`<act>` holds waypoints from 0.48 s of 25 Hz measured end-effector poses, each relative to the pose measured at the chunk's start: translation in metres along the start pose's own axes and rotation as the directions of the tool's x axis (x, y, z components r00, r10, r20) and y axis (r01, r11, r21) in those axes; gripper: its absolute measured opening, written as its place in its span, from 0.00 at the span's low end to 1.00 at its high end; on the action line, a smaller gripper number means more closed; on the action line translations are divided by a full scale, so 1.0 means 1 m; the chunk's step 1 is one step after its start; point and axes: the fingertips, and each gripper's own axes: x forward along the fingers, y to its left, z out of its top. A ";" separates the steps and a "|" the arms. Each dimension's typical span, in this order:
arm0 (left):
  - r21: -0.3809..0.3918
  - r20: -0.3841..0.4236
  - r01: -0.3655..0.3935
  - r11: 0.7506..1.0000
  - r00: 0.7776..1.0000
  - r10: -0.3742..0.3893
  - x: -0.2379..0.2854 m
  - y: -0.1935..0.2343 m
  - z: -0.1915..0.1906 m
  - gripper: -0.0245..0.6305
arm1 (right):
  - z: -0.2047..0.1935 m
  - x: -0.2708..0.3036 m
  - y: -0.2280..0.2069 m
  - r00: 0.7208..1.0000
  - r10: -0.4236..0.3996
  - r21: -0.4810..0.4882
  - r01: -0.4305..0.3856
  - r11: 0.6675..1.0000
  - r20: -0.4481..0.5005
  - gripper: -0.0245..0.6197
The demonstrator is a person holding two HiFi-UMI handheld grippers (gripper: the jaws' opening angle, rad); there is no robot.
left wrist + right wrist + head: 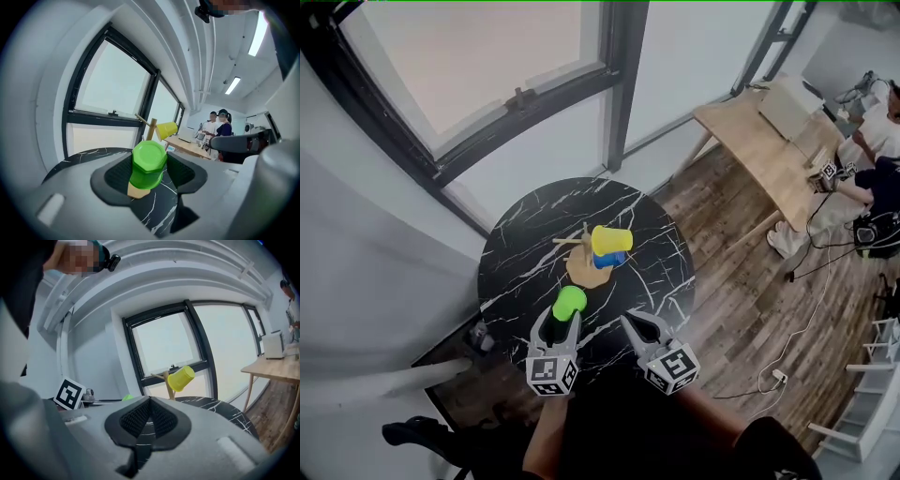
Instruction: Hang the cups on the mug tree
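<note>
While the left gripper [566, 317] clasped the green cup [148, 164] across its sides, seemingly light, stiff, slippery plastic, the right gripper [629, 322] was closed, empty.

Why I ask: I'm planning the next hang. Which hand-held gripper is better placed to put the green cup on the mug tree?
Left. The left hand-held gripper holds the green cup, pointed at the mug tree; the right hand-held gripper is shut and empty.

Marble-look table [525, 253] — glossy, wooden mug tree [582, 271]
</note>
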 end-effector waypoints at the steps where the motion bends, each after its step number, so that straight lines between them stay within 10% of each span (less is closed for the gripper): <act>1: 0.002 0.009 0.005 1.000 1.000 -0.005 0.000 -0.004 0.005 0.40 | 0.002 0.000 -0.002 1.000 0.000 -0.002 0.000 1.000 0.004 0.04; 12: 0.034 0.044 0.038 0.999 0.998 -0.040 0.016 -0.031 0.037 0.40 | 0.014 -0.001 -0.025 1.000 -0.010 0.004 0.010 1.000 0.012 0.04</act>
